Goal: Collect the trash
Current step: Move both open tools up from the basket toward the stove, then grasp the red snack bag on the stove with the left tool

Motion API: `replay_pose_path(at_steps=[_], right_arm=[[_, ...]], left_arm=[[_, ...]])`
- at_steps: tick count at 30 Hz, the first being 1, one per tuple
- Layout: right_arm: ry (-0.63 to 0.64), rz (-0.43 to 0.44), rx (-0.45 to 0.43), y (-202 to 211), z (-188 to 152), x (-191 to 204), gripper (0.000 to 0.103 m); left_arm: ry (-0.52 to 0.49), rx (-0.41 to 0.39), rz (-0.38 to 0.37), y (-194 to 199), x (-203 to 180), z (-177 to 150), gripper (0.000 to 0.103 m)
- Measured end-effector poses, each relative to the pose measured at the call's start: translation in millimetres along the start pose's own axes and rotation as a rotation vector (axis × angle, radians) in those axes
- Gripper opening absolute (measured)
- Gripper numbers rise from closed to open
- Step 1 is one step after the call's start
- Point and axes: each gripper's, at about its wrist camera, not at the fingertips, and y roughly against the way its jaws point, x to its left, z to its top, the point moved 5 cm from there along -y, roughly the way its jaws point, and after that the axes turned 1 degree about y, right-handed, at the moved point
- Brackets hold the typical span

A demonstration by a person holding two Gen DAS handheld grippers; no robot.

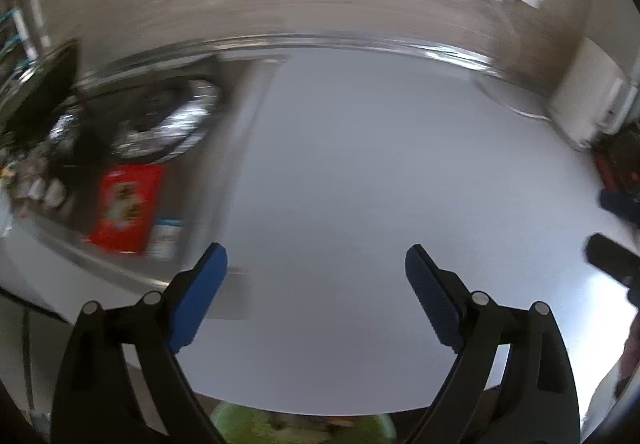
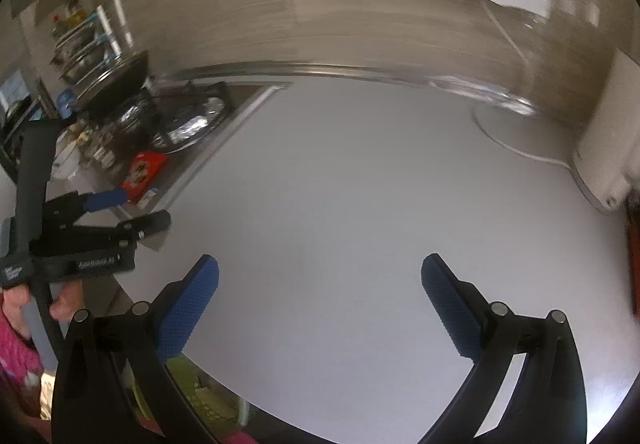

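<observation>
My left gripper (image 1: 316, 256) is open and empty above a white countertop (image 1: 360, 184). My right gripper (image 2: 320, 268) is open and empty above the same countertop (image 2: 340, 204). The left gripper also shows at the left of the right wrist view (image 2: 132, 210), jaws apart. A red packet (image 1: 128, 208) lies on the steel stove surround at the left; it also shows in the right wrist view (image 2: 145, 169). A green bin (image 1: 304, 426) with scraps inside sits below the counter's front edge, also seen in the right wrist view (image 2: 192, 396). Both views are blurred.
A gas stove with foil-lined burners (image 2: 188, 124) and a dark pan (image 2: 116, 84) stand at the left. A dish rack (image 2: 84, 40) is behind them. A white appliance (image 2: 608, 148) with a cable stands at the right, against the tiled wall (image 2: 360, 4).
</observation>
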Motion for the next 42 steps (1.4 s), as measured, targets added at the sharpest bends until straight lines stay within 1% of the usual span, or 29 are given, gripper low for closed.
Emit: replay_pose_path(at_steps=[2,4,5,8,11,15,20,27,31,33,35,36,37,39,40,41,42], right_arm=[[0.018,0.014,-0.001,-7.6,8.2,19.3,0.101],[0.028,0.035,0.002,-14.8,15.2,36.1,0.101],[0.035,0.047,0.004,-18.9,18.7,46.0,0.101],[0.055,0.069,0.006,-29.4,26.1,70.0,0.101],[0.076,0.086,0.016,-45.1,33.5,96.1,0.101],[0.088,0.100,0.020,-58.0,40.2,121.2,0.101],[0.092,0.105,0.034,-69.4,43.1,139.7,0.101],[0.080,0.082,0.064,-82.3,42.2,144.0,0.101],[0.064,0.071,0.066,-85.2,42.3,142.6,0.101],[0.059,0.071,0.065,-85.7,42.4,142.2,0.101],[0.058,0.070,0.062,-86.9,42.9,143.2,0.101],[0.058,0.071,0.062,-87.5,43.2,144.1,0.101],[0.058,0.072,0.061,-88.7,43.8,145.0,0.101],[0.058,0.076,0.062,-90.7,44.3,147.5,0.101],[0.057,0.077,0.062,-91.1,44.6,148.0,0.101],[0.056,0.080,0.063,-91.5,45.0,149.3,0.101],[0.056,0.082,0.064,-91.6,45.3,150.0,0.101]], left_arm=[[0.011,-0.014,0.052,-1.6,33.1,1.7,0.087],[0.018,-0.022,0.082,-4.2,57.5,4.7,0.087],[0.031,-0.023,0.105,-7.6,77.4,5.9,0.087],[0.058,-0.022,0.127,-16.3,112.2,7.7,0.087],[0.072,-0.006,0.150,-35.1,145.9,7.5,0.088],[0.075,0.019,0.138,-59.6,168.0,6.2,0.088],[0.060,0.045,0.118,-87.3,184.3,8.2,0.088],[0.076,0.084,0.058,-114.7,194.2,14.7,0.087],[0.095,0.090,0.038,-119.8,194.4,19.9,0.086],[0.096,0.085,0.038,-119.0,194.5,20.6,0.081],[0.100,0.078,0.037,-116.2,193.1,21.7,0.069],[0.103,0.078,0.022,-116.2,193.5,23.8,0.065],[0.104,0.078,0.010,-116.2,193.2,25.4,0.059],[0.107,0.078,-0.007,-115.4,192.3,26.6,0.050],[0.111,0.077,-0.014,-115.1,192.3,27.2,0.044],[0.114,0.076,-0.024,-114.5,191.7,27.4,0.034],[0.120,0.075,-0.037,-113.8,191.0,27.4,0.028]])
